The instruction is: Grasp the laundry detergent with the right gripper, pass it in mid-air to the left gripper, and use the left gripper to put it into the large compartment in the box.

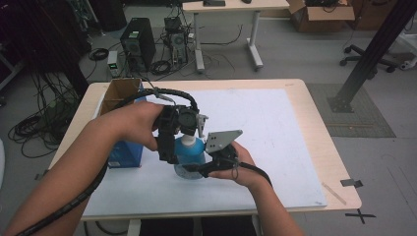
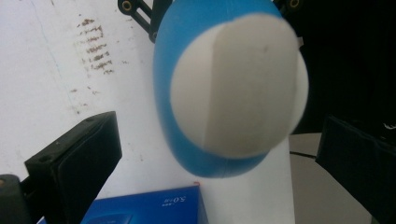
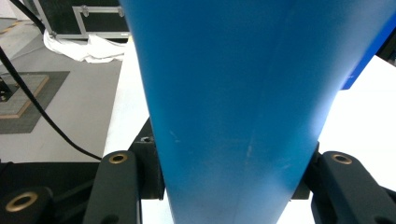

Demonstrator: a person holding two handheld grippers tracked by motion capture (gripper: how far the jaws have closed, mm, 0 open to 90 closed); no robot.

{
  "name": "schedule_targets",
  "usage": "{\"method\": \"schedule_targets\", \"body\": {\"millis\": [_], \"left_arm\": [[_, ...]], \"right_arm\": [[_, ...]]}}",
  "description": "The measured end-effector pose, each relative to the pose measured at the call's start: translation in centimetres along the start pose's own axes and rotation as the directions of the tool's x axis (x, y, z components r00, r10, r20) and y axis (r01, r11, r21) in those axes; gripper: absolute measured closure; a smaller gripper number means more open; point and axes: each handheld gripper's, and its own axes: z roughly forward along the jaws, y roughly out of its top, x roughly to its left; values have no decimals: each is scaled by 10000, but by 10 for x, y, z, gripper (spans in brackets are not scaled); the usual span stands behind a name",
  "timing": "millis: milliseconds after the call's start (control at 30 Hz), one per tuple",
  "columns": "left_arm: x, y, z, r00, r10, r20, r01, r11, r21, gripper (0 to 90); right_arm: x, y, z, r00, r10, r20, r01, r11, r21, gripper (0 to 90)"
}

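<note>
Right tongs (image 1: 196, 169): jaws clamped on either side of the blue bottle (image 3: 252, 102), low on its body, pads pressed against the plastic in the right gripper view. Grey three-cornered plate on top of them, cable trailing back along the forearm.

Left tongs (image 1: 169, 147): come down from above beside the bottle's upper part. In the left gripper view the two black jaws stand wide apart, bottle between them but touching neither pad; nothing gripped.

Bottle (image 1: 191, 150): blue body, white cap (image 2: 238, 88) facing the left tongs' camera. In the high view it stands near the front middle of the white sheet (image 1: 275, 128) covering the worktop (image 1: 319, 142).

Blue carton (image 1: 125, 155): just left of the bottle, under the left hand. Open cardboard box (image 1: 118, 93) behind it at the worktop's left edge.
</note>
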Motion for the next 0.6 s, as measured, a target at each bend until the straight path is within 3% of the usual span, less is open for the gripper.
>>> {"method": "schedule_targets", "body": {"millis": [300,600], "left_arm": [[-4,4,1,9997,227,26,-227,9997,96,54],[-4,1,4,10000,65,54,-65,10000,54,94]], "right_arm": [[2,5,4,10000,-84,35,84,10000,0,466],[2,9,6,9999,-77,85,77,10000,-19,465]]}}
